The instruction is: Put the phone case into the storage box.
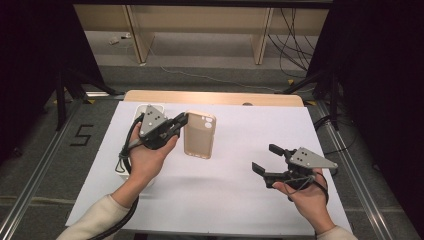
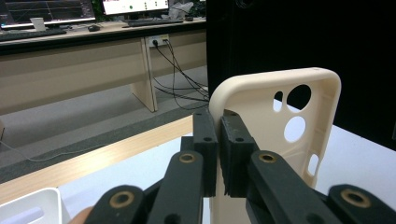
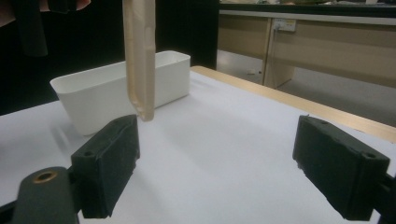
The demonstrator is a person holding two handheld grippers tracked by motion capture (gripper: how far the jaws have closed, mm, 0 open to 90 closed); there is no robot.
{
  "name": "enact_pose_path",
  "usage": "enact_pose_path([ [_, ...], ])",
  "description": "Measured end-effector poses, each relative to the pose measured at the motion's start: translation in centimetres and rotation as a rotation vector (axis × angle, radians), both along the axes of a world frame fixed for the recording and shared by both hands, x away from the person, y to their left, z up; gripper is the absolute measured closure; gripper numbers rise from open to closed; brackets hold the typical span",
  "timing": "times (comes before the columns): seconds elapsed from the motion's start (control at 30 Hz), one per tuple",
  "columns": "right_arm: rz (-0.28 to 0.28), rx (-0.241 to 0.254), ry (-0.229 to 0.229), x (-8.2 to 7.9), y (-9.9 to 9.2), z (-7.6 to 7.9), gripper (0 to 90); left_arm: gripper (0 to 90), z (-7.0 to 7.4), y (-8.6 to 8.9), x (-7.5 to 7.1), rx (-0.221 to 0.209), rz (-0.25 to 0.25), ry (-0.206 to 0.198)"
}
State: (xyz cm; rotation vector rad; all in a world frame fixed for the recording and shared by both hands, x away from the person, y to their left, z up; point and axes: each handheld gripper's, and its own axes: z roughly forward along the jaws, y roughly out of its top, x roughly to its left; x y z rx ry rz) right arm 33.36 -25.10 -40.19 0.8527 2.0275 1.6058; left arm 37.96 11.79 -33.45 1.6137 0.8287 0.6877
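White tabletop point(image 1: 225, 200), desks behind | left gripper point(image 1: 176, 125) pinching the beige phone case point(image 1: 199, 135) by its edge, lifted off the table beside the white bin point(image 3: 112, 91) | right gripper point(image 1: 265, 160) wide open, empty | tip: keep that pinch firm and the case upright while carrying it to the bin.

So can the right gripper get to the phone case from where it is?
Probably yes. The right gripper is open and nothing lies on the white sheet between it and the phone case, which the left gripper holds up by its edge.
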Motion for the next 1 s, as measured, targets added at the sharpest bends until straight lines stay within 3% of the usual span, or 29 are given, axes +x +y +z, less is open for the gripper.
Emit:
enact_pose_path([
  [0.3, 0.008, 0.020, 0.003, -0.1, -0.1, -0.2, 16.1, 85.9, 0.1, 0.4, 0.1, -0.005, 0.014, 0.002],
  [0.33, 0.005, 0.010, -0.023, 0.1, -0.2, -0.2, 16.1, 85.8, 0.1, 0.5, 0.1, -0.007, 0.014, 0.003],
  [0.37, 0.005, 0.021, 0.005, -0.1, -0.1, -0.2, 16.1, 85.8, 0.1, 0.5, 0.1, -0.006, 0.016, 0.003],
  [0.9, -0.001, 0.025, 0.002, -0.1, -0.3, -0.3, 16.1, 85.8, 0.5, 1.4, 0.3, -0.010, 0.038, 0.000],
  [0.93, -0.003, 0.000, 0.014, -0.2, -0.4, -0.1, 16.1, 85.8, 0.5, 1.4, 0.3, -0.010, 0.040, 0.000],
  [1.0, -0.011, 0.003, 0.005, -0.2, -0.5, -0.2, 16.1, 85.9, 0.5, 1.5, 0.3, -0.009, 0.044, 0.000],
])
